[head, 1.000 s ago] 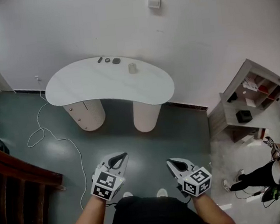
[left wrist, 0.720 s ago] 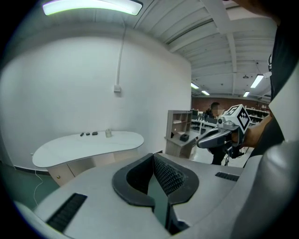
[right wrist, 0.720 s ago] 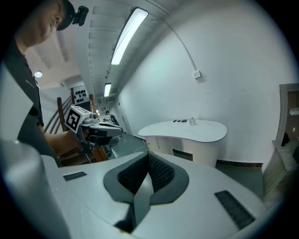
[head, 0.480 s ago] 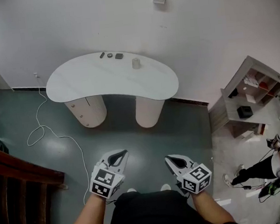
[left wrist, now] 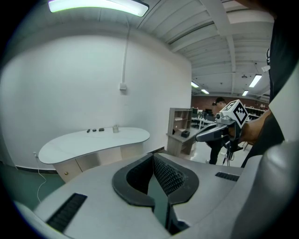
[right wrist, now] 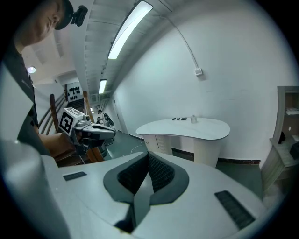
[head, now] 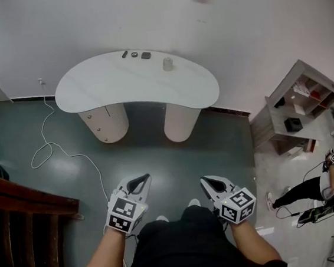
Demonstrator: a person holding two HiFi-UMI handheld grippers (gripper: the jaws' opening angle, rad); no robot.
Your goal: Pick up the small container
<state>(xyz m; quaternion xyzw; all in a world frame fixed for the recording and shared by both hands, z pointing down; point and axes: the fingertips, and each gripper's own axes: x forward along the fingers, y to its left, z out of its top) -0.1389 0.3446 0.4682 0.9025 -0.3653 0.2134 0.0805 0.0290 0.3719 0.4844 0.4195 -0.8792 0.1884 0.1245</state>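
The small container (head: 168, 64), a pale little cup, stands on the far right part of the white kidney-shaped table (head: 109, 88). It shows tiny in the left gripper view (left wrist: 115, 129) and in the right gripper view (right wrist: 193, 119). My left gripper (head: 139, 180) and right gripper (head: 211, 182) are held low over the dark floor, far short of the table and pointing toward it. Both are shut with nothing between the pads: the left gripper (left wrist: 153, 157) and the right gripper (right wrist: 148, 157) each show jaws that meet at the tips.
Three small dark items (head: 135, 55) lie at the table's back edge, left of the cup. A white cable (head: 56, 150) loops across the floor. A dark wooden rail (head: 21, 216) is at the left. A shelf unit (head: 295, 110) and a seated person (head: 332, 178) are at the right.
Both grippers have moved forward together toward the table, which now looks slightly larger. Their jaws have stayed shut.
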